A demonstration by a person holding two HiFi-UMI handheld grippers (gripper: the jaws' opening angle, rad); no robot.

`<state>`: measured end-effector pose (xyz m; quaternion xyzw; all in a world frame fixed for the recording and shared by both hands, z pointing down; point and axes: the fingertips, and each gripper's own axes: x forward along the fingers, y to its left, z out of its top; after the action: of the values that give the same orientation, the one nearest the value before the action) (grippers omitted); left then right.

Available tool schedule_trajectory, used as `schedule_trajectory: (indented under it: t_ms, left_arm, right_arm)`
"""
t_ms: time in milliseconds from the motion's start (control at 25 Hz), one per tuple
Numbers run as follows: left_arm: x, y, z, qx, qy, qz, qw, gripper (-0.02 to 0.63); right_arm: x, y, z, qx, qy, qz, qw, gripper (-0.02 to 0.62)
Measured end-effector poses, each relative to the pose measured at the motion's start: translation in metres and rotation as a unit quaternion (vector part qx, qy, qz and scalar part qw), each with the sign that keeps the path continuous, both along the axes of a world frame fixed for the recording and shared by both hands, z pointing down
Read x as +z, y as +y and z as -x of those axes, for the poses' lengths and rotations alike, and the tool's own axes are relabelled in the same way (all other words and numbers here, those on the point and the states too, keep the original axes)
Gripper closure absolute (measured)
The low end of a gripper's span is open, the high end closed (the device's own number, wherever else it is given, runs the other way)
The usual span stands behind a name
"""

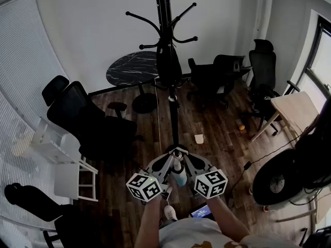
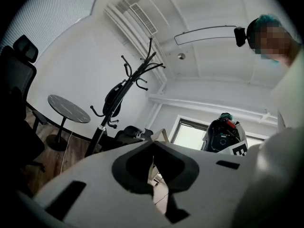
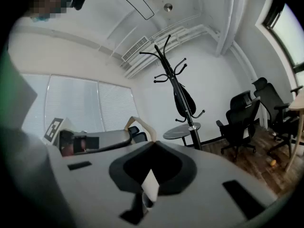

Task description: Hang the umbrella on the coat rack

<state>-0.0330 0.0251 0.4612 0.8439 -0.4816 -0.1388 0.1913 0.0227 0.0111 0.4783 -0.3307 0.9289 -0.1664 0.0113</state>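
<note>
Both claws, left [image 2: 152,143] and right [image 3: 153,143], are pinched shut on nothing at lower centre of the head view. The umbrella [image 1: 168,61] appears to hang on the rack [image 1: 174,119] already, upper centre. Hanging looks done; next, just lower both arms.

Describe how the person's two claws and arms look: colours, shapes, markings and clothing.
The left claw and right claw are pale grey with slanted linkage bars; each carries a white cube printed with black square markers. Seen close, the broad jaws have dark pads and dark rectangular slots. The forearms are bare below a light short-sleeved top.
</note>
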Motion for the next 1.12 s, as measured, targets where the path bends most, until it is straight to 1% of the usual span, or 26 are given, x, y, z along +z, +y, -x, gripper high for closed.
schedule_trajectory:
  t_ms: [320, 760, 960, 1120]
  left_arm:
    - [0.006, -0.006, -0.013, 0.001, -0.002, 0.006, 1.0, 0.584]
    - [0.005, -0.018, -0.038, -0.002, -0.007, 0.0, 1.0, 0.584]
    - [0.017, -0.029, -0.043, -0.005, 0.012, 0.008, 0.9999, 0.584]
    - [0.023, -0.054, -0.04, 0.0, 0.012, 0.014, 0.9998, 0.584]
  right_arm:
    - [0.005, -0.01, -0.014, 0.0, 0.001, 0.005, 1.0, 0.581]
    - [0.006, -0.022, -0.034, -0.014, -0.006, 0.001, 1.0, 0.581]
    - [0.015, -0.028, -0.041, -0.013, -0.006, 0.011, 1.0, 0.581]
    - [0.02, -0.05, -0.038, -0.01, -0.007, 0.018, 1.0, 0.581]
